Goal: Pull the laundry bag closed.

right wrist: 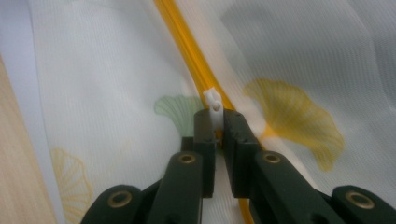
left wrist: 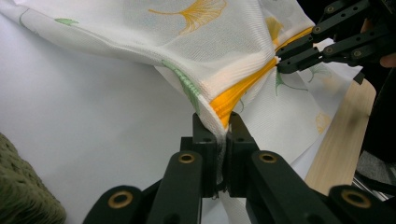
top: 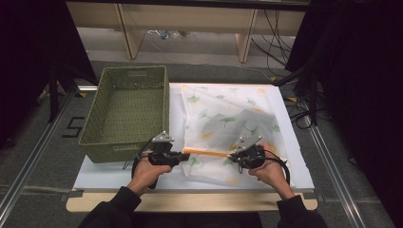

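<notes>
Holding: mesh laundry bag (top: 228, 128) lies flat on the white board (top: 119, 175), right of the green basket (top: 128, 109)
Zipper axis: orange zipper (top: 206, 153) runs straight between the two grippers, along the bag's near part
Left gripper (top: 183, 156): jaws together, clamped on the bag fabric at the zipper's left end (left wrist: 219, 123)
Right gripper (top: 234, 156): jaws together, clamped on the white zipper pull (right wrist: 214, 106)
Direction: zipper track stretches from the pull toward the left gripper
Nearer hand: right one holds the pull; left one anchors
Next, likely: slide pull along that line, keeping fabric taut
</notes>
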A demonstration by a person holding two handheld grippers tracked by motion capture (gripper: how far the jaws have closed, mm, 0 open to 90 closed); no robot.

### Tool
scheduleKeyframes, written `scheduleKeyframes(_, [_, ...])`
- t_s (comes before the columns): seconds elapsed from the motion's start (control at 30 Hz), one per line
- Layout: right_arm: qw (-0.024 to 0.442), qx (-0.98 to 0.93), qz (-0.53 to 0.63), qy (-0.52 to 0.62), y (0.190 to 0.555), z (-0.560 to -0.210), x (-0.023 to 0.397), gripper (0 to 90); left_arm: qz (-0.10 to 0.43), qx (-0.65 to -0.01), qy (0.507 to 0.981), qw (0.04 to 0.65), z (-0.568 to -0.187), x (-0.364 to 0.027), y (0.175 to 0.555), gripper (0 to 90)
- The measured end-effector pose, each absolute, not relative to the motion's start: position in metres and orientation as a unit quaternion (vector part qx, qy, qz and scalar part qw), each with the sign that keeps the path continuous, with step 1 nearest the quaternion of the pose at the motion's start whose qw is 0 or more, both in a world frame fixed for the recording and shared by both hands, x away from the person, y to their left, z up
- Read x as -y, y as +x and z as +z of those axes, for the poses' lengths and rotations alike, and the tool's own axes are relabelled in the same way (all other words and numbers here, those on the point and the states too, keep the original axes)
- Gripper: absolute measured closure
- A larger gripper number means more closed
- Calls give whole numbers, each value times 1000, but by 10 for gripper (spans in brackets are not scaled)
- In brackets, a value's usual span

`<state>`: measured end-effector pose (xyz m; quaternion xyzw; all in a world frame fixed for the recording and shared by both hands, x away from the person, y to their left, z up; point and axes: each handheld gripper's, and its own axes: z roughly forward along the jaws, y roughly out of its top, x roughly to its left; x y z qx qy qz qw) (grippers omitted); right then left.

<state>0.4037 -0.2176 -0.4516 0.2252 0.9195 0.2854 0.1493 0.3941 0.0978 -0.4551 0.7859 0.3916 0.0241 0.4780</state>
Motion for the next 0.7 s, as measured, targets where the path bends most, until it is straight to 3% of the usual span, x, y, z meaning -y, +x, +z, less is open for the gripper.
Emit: scheduleKeyframes(0.7, [176, -916, 263, 246, 402, -457, 258, 854, 45, -388, 795, 465, -455, -100, 394, 858])
